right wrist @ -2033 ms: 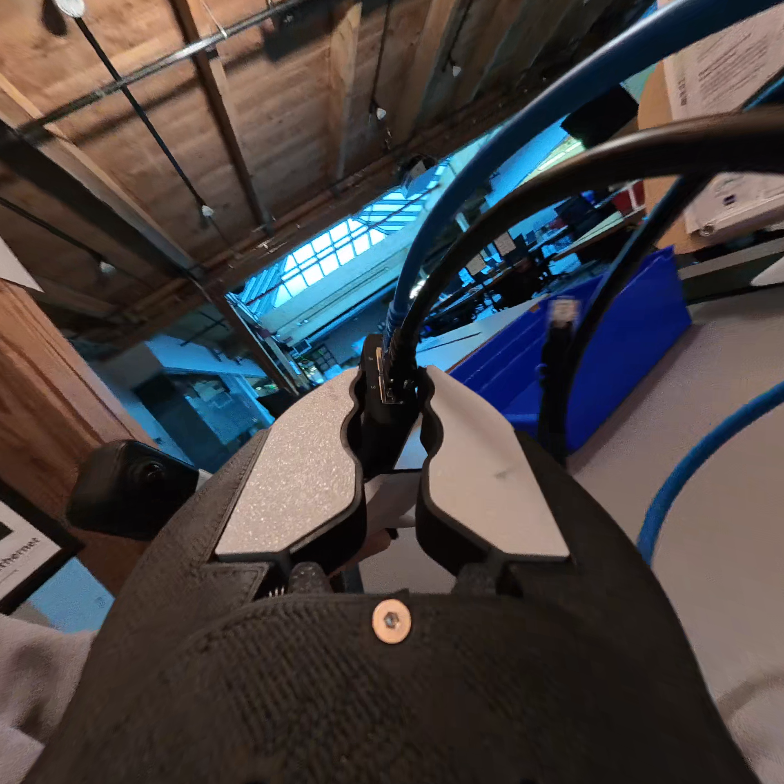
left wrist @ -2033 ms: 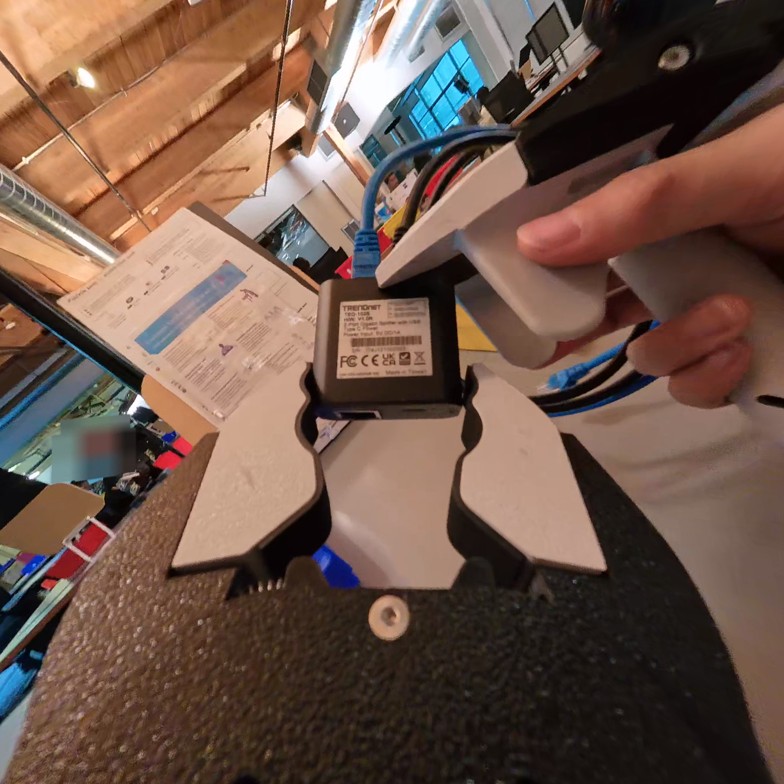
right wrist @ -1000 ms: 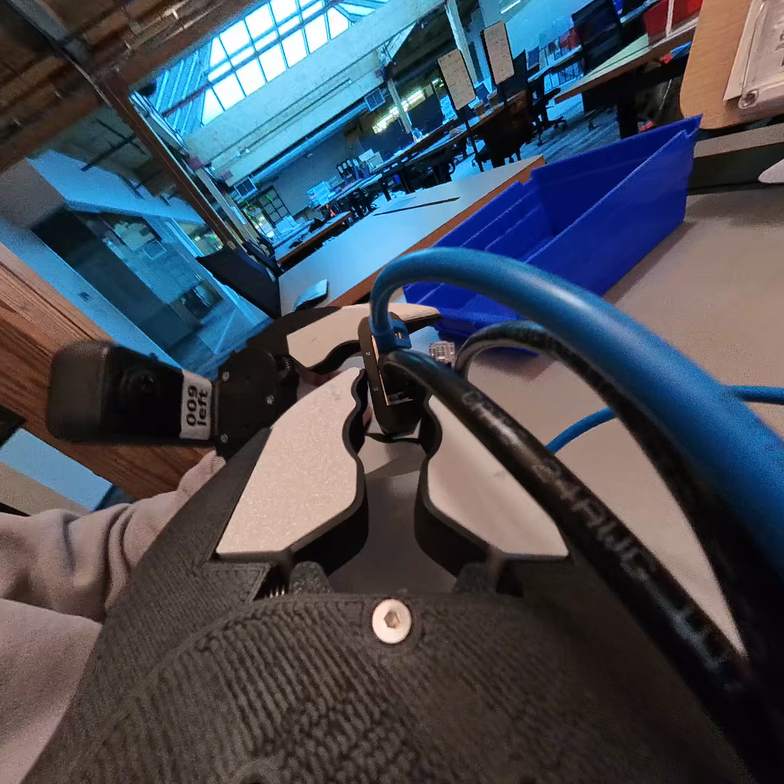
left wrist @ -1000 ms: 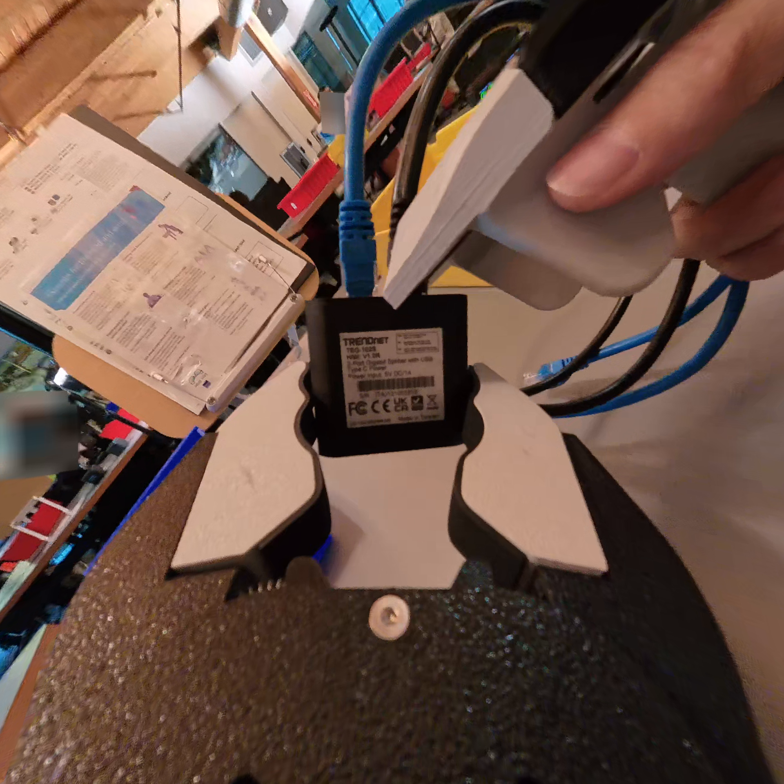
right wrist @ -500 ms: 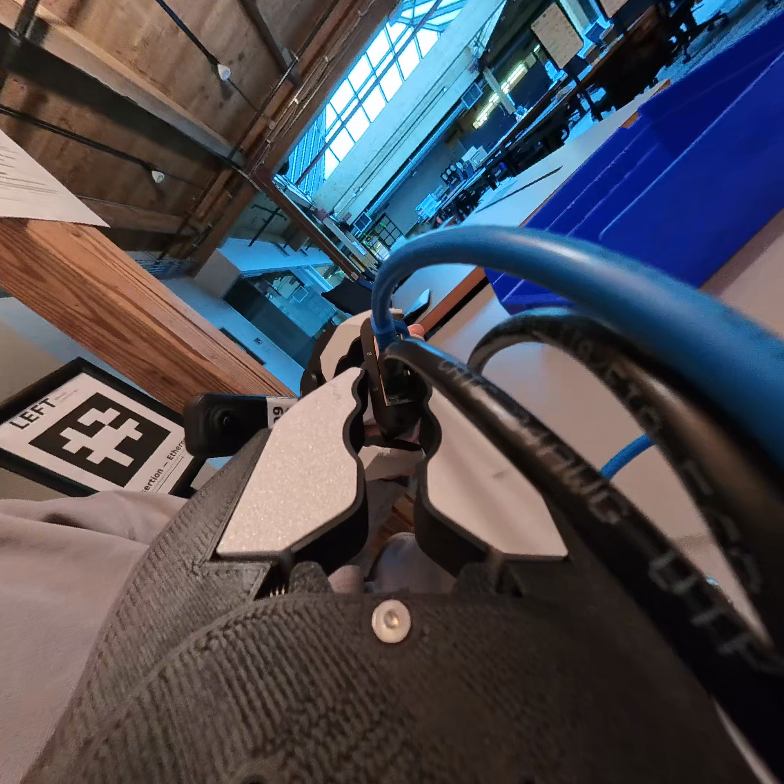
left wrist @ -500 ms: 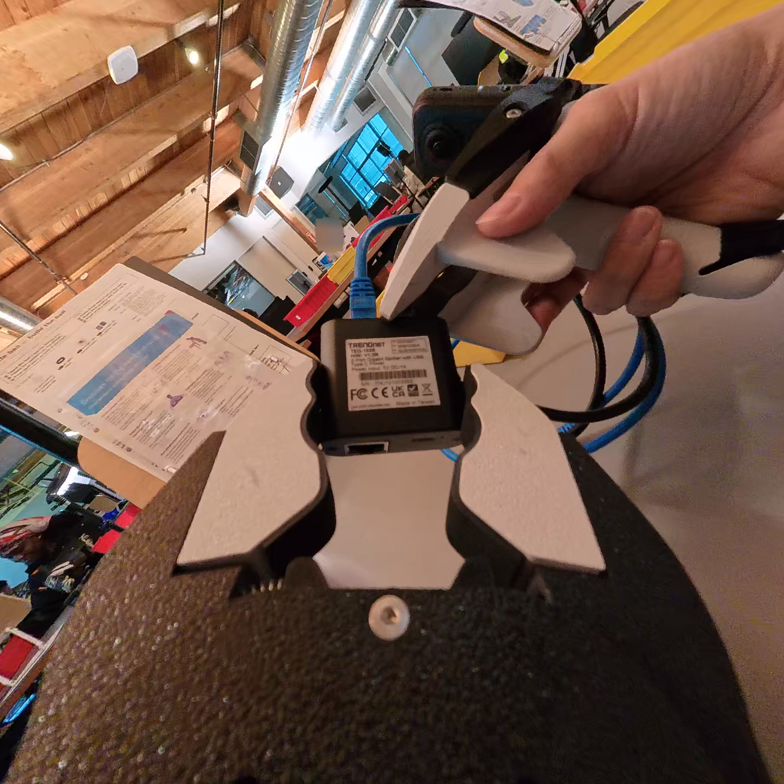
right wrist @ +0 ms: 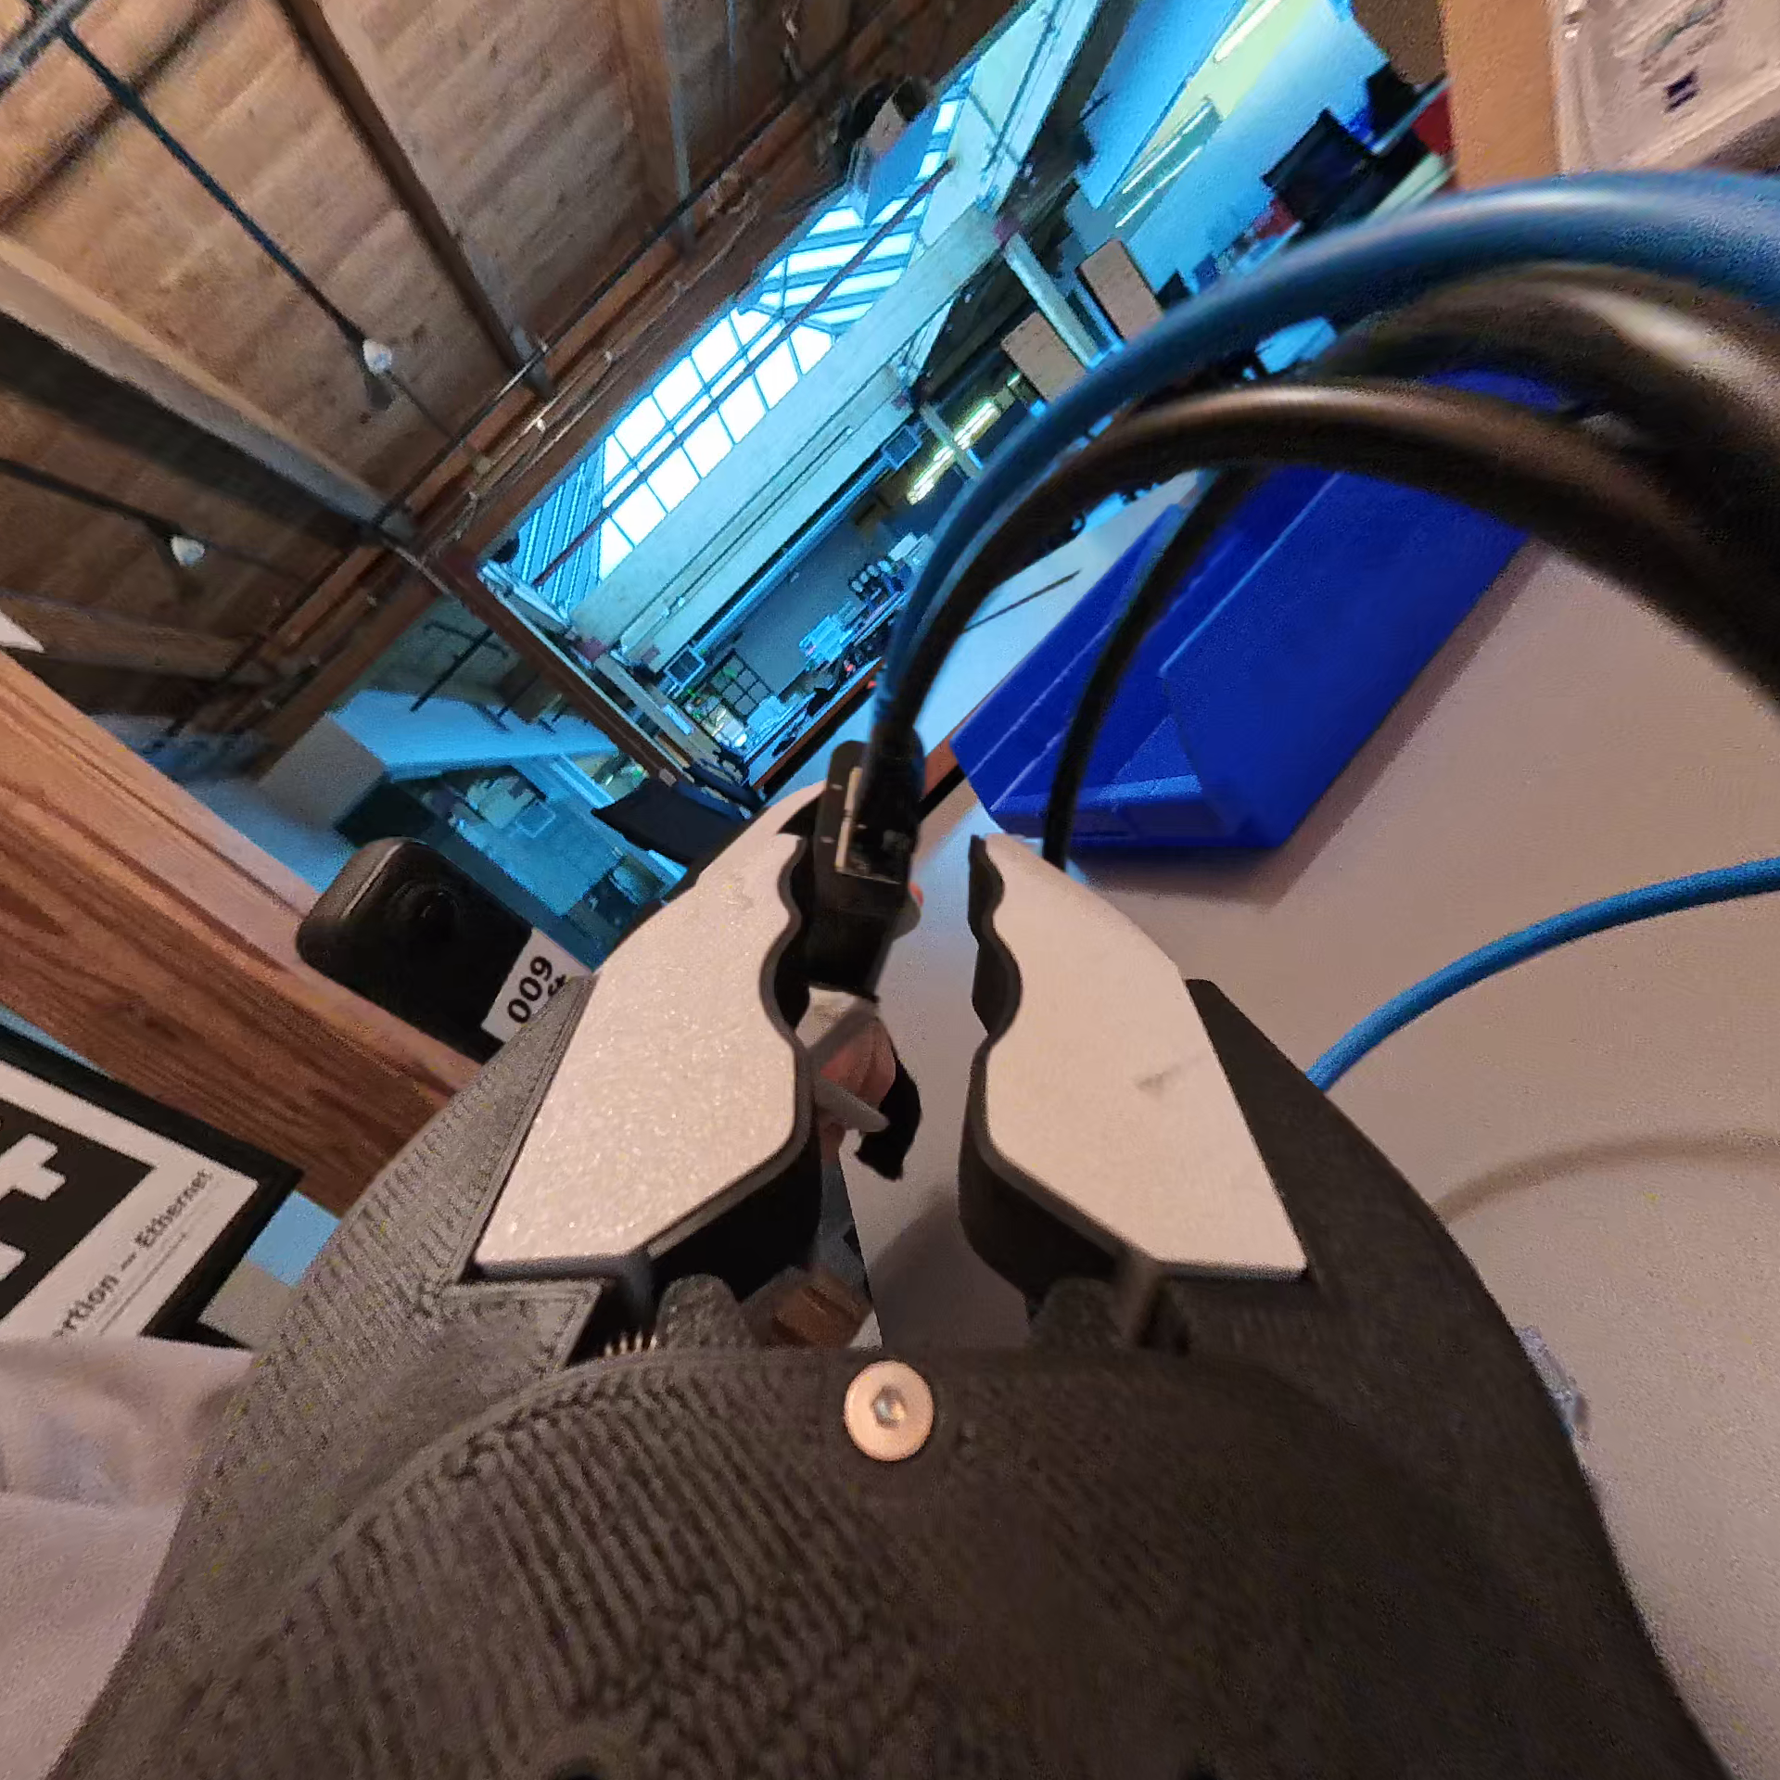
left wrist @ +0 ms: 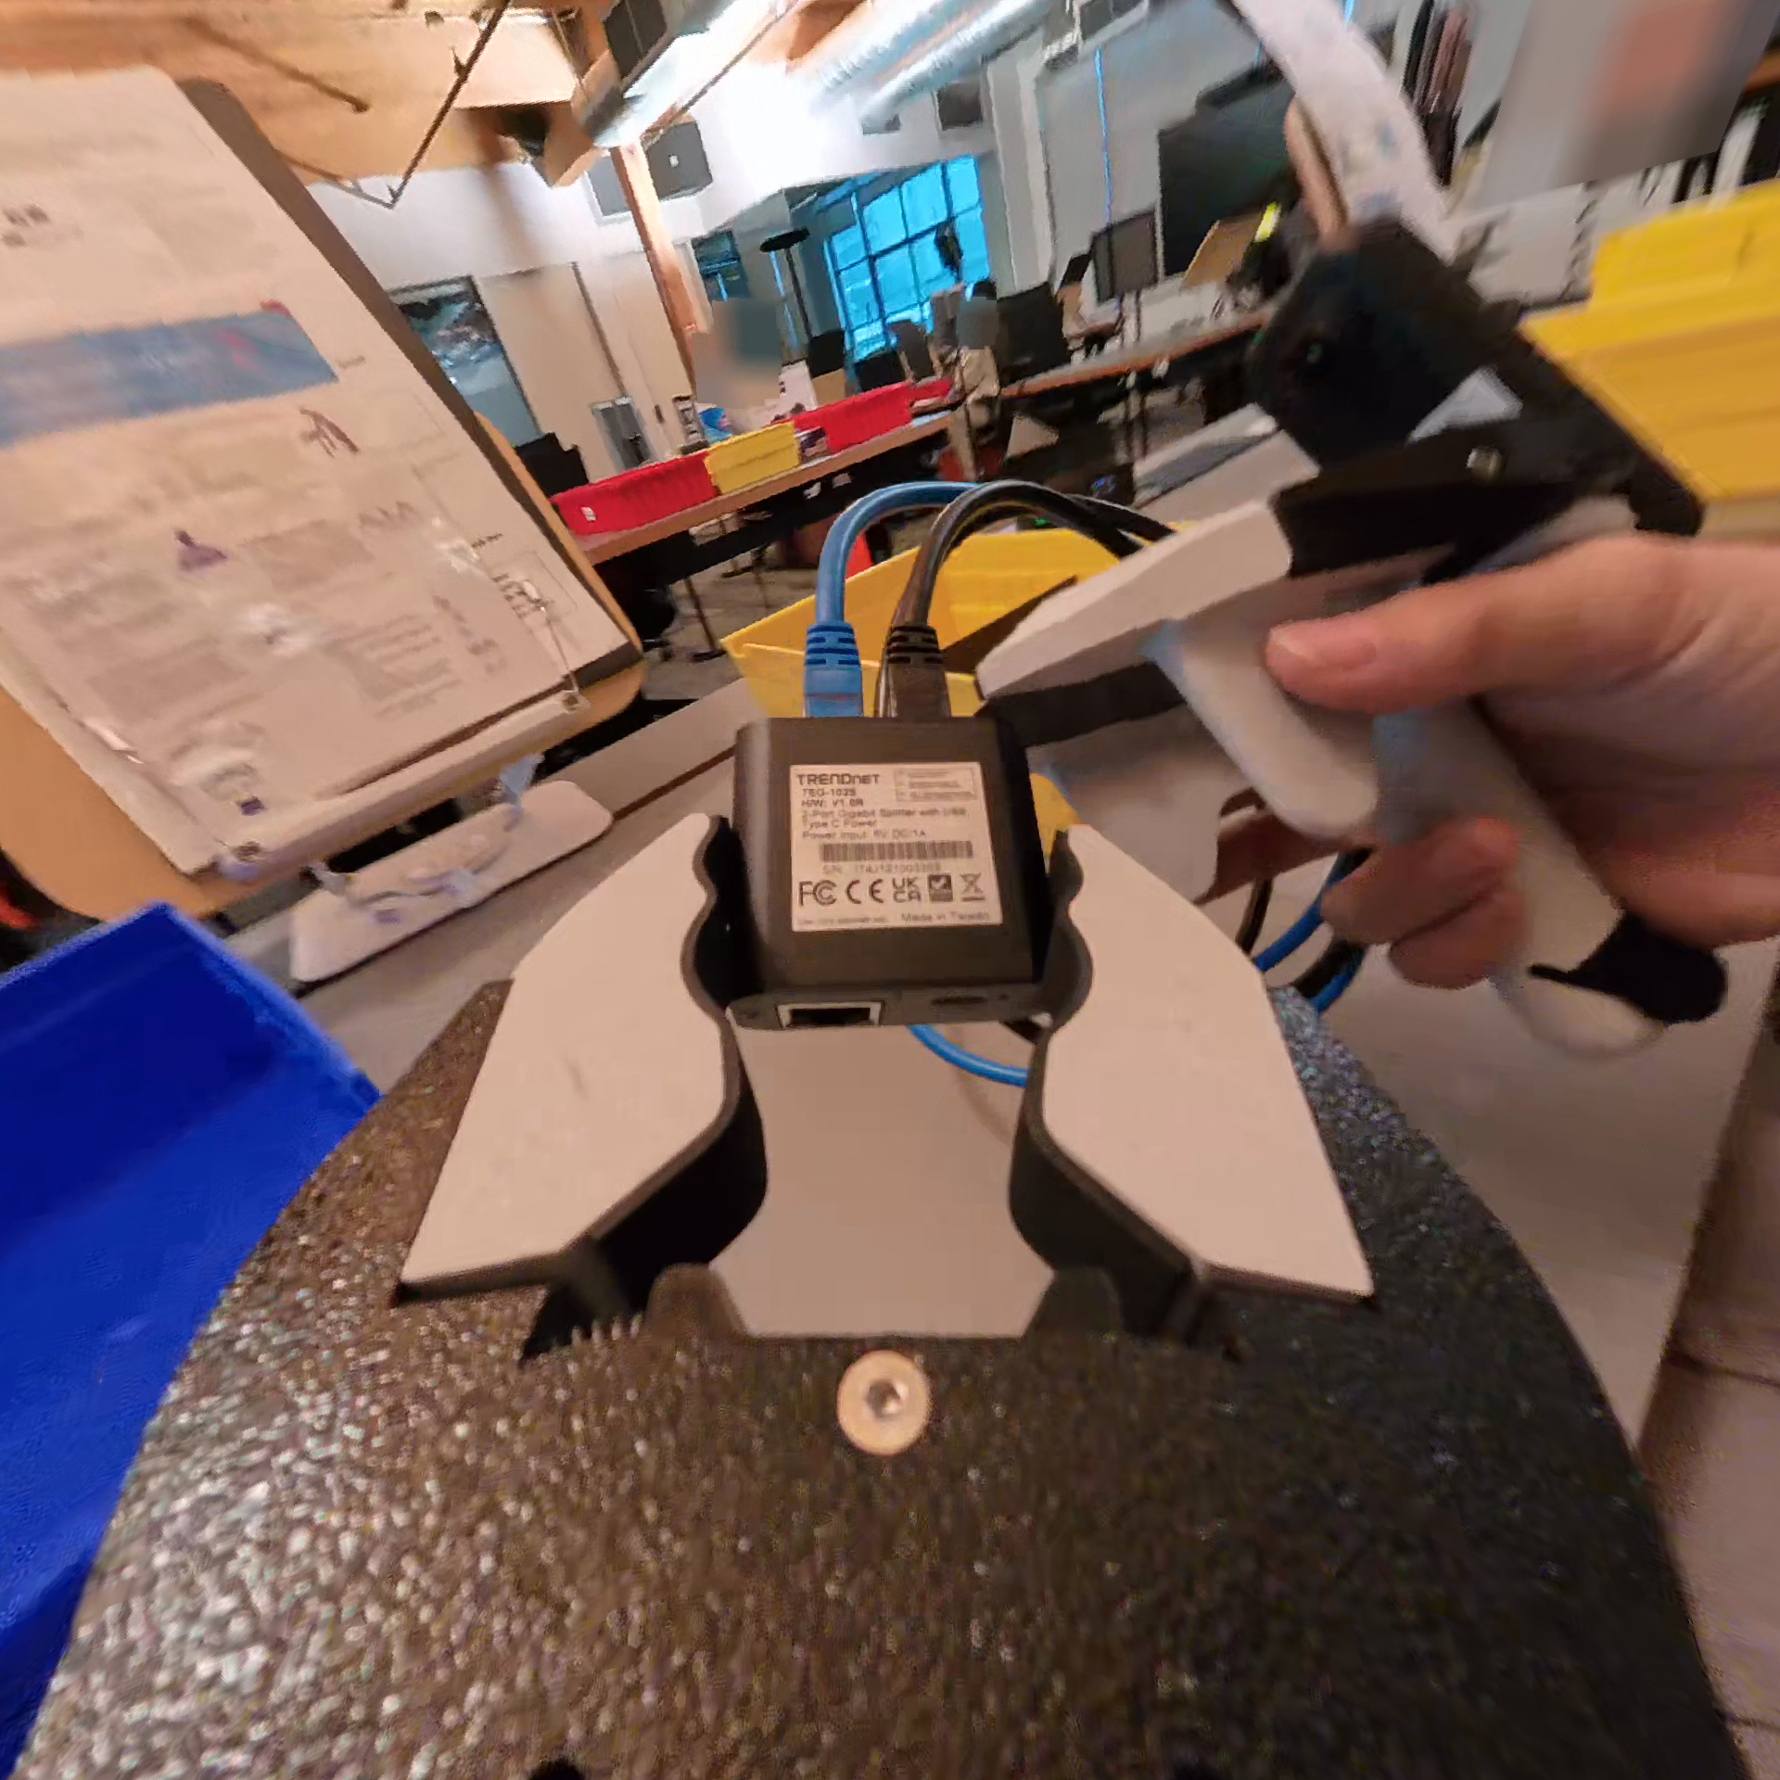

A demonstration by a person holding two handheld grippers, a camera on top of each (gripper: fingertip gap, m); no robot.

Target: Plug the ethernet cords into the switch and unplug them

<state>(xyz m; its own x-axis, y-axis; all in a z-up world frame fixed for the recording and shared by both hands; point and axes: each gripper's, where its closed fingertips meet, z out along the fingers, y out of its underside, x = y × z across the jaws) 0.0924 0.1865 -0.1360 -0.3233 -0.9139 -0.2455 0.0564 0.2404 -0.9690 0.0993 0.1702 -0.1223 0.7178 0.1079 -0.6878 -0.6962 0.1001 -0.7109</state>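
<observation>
My left gripper (left wrist: 886, 848) is shut on the small black switch (left wrist: 891, 867), label side up, held above the table. A blue cord (left wrist: 830, 665) and a black cord (left wrist: 913, 665) are both plugged into its far end, side by side. A port on the near end is empty. My right gripper (left wrist: 1108, 616), held by a hand, sits just right of the plugs without touching them. In the right wrist view my right gripper (right wrist: 881, 857) is open, and the switch (right wrist: 848, 905) stands edge-on near its left finger. The black cord (right wrist: 1252, 424) and the blue cord (right wrist: 1348, 260) arch overhead.
A blue bin (left wrist: 125, 1156) is at the left and also shows in the right wrist view (right wrist: 1300, 655). A yellow bin (left wrist: 963, 597) stands behind the switch. A clipboard with a printed sheet (left wrist: 241, 482) leans at the back left. Loose cord loops lie on the grey table (left wrist: 1541, 1108). My left and right fingertips are right by each other.
My right gripper has opened and let go of the black plug, which now sits in the switch beside the blue one. It has drawn back to the right. My left gripper still holds the switch.
</observation>
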